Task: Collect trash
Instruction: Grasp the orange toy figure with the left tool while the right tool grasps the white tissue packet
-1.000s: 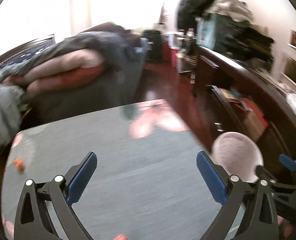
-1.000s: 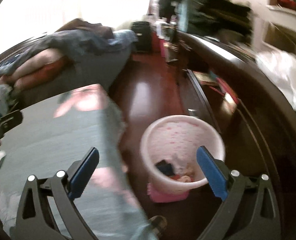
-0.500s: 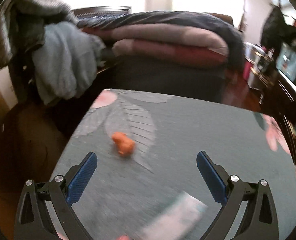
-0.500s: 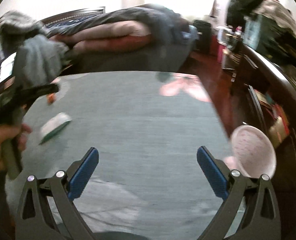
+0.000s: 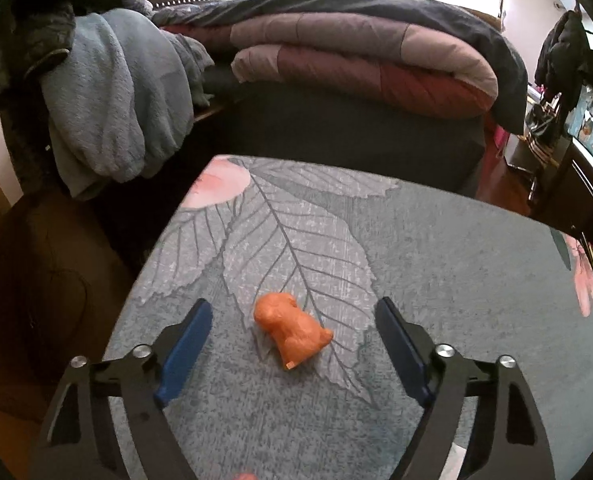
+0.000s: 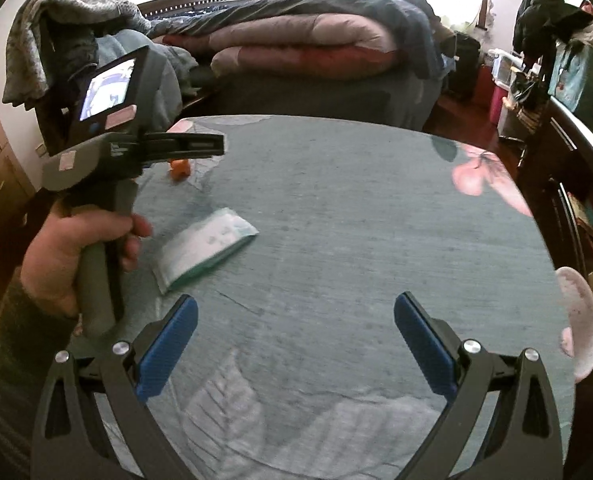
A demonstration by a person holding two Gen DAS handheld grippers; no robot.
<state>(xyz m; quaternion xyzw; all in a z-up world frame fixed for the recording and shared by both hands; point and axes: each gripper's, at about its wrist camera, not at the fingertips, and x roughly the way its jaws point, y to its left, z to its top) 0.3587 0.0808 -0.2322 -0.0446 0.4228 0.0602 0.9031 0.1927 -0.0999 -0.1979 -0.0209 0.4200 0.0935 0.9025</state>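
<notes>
Indoors, a table [image 5: 436, 264] draped in a grey-green cloth printed with leaves and pink flowers is filling both views, with folded quilts [image 5: 360, 56] lying on a bed just beyond its far edge and a pink wastebasket [image 6: 578, 320] standing off its right edge. Over the table's far left corner the left gripper [image 5: 292, 320] is closing, its blue pads flanking a crumpled orange scrap [image 5: 290, 332] but not touching it. Nearer the table's front edge the right gripper [image 6: 294, 316] is hanging wide open around nothing, while a white and green wrapper [image 6: 204, 248] is lying flat on the cloth between the scrap and that gripper.
</notes>
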